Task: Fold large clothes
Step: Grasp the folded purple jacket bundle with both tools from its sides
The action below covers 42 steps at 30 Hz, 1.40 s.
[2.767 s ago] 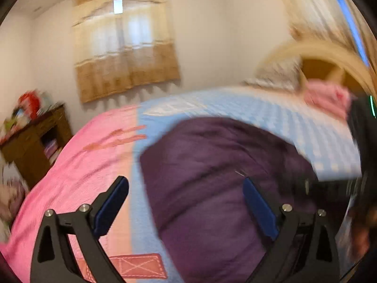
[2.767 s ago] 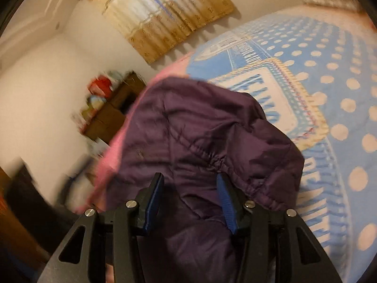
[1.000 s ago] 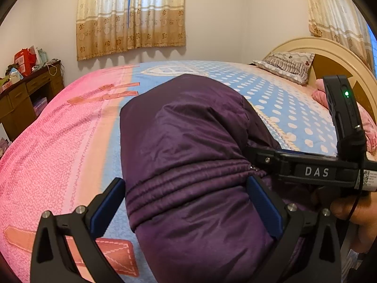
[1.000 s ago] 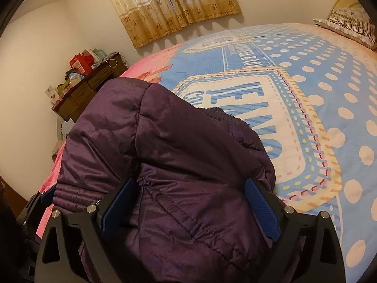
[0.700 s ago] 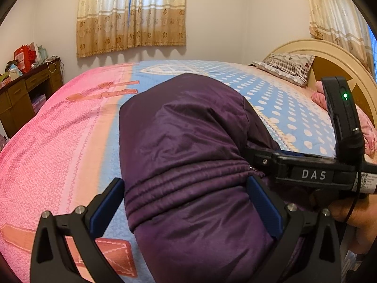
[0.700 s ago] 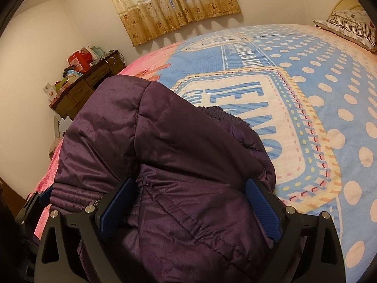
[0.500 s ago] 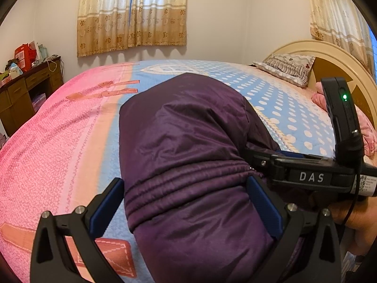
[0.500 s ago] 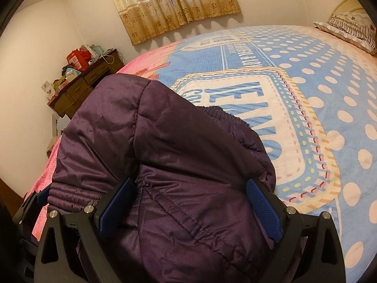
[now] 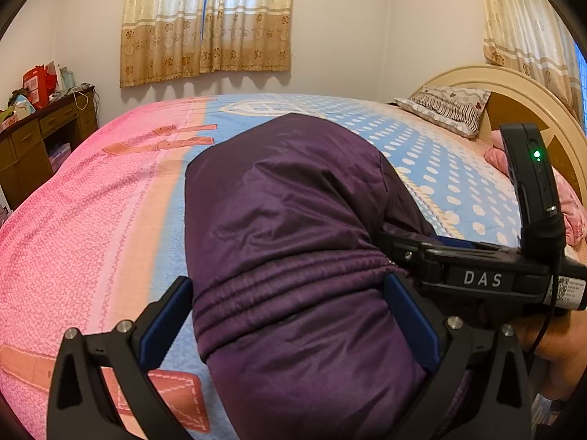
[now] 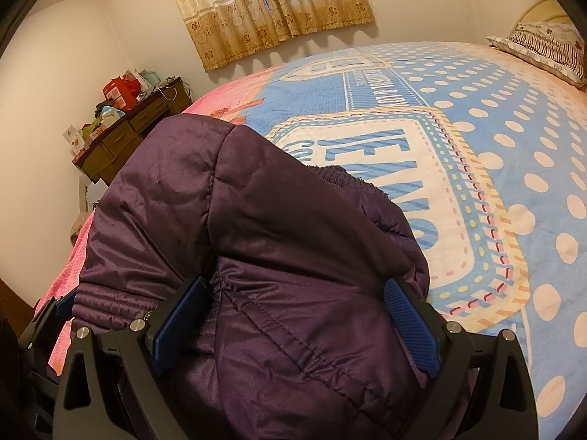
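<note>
A dark purple padded jacket [image 9: 290, 220] lies folded in a thick bundle on the bed's blue and pink blanket [image 9: 91, 220]. It also fills the right wrist view [image 10: 256, 256]. My left gripper [image 9: 290, 315] is open wide, its blue pads on either side of the bundle's near end. My right gripper [image 10: 293, 315] is open wide too, straddling the bundle from the other side. The right gripper's black body [image 9: 477, 275] shows at the right of the left wrist view, against the jacket.
A patterned pillow [image 9: 444, 110] lies by the curved cream headboard [image 9: 513, 91]. A pink cloth [image 9: 565, 198] lies at the bed's right edge. A dark wooden desk [image 10: 135, 128] with clutter stands by the left wall. Curtains [image 9: 205, 22] hang behind the bed.
Since 2.8 s ago both views steadied and my right gripper opened from a narrower gap over the jacket. Over the last second almost nothing has moved.
</note>
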Each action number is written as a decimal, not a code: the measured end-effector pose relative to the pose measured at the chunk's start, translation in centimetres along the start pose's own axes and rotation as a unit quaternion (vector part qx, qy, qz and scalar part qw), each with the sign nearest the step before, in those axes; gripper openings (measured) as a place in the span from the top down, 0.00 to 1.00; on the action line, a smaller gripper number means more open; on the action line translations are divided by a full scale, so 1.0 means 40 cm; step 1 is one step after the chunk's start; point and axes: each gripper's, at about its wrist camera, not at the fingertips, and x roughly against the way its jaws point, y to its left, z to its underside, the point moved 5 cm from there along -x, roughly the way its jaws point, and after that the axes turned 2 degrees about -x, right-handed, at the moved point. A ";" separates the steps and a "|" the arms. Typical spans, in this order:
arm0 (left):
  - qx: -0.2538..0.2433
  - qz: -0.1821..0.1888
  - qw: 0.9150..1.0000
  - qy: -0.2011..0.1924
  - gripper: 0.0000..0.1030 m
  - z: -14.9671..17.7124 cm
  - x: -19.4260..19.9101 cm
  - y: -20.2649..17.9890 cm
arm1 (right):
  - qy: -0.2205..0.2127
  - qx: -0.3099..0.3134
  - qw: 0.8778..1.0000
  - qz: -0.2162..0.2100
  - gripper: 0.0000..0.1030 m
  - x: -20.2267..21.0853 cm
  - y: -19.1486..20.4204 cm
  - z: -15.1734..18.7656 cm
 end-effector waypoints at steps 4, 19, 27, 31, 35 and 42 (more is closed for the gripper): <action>0.001 0.001 1.000 0.000 0.00 0.002 0.000 -0.001 | 0.001 0.001 1.000 0.001 0.06 0.000 0.000 0.000; 0.002 0.003 1.000 0.016 0.00 -0.004 -0.003 -0.005 | 0.014 0.002 1.000 0.007 0.05 0.003 0.008 -0.008; -0.010 -0.019 0.999 -0.039 0.00 -0.052 0.086 0.027 | -0.051 0.009 0.998 -0.047 0.04 0.146 -0.004 -0.014; -0.002 -0.011 1.000 -0.014 0.00 -0.032 0.049 0.048 | -0.078 0.021 0.996 0.029 0.04 0.184 -0.069 -0.021; 0.020 0.023 0.999 0.020 0.00 -0.014 0.012 0.055 | 0.009 -0.015 1.000 0.021 0.04 0.117 -0.150 0.009; 0.053 0.080 0.994 0.049 0.00 0.004 -0.017 0.072 | 0.057 -0.094 0.990 -0.093 0.04 0.054 -0.211 0.020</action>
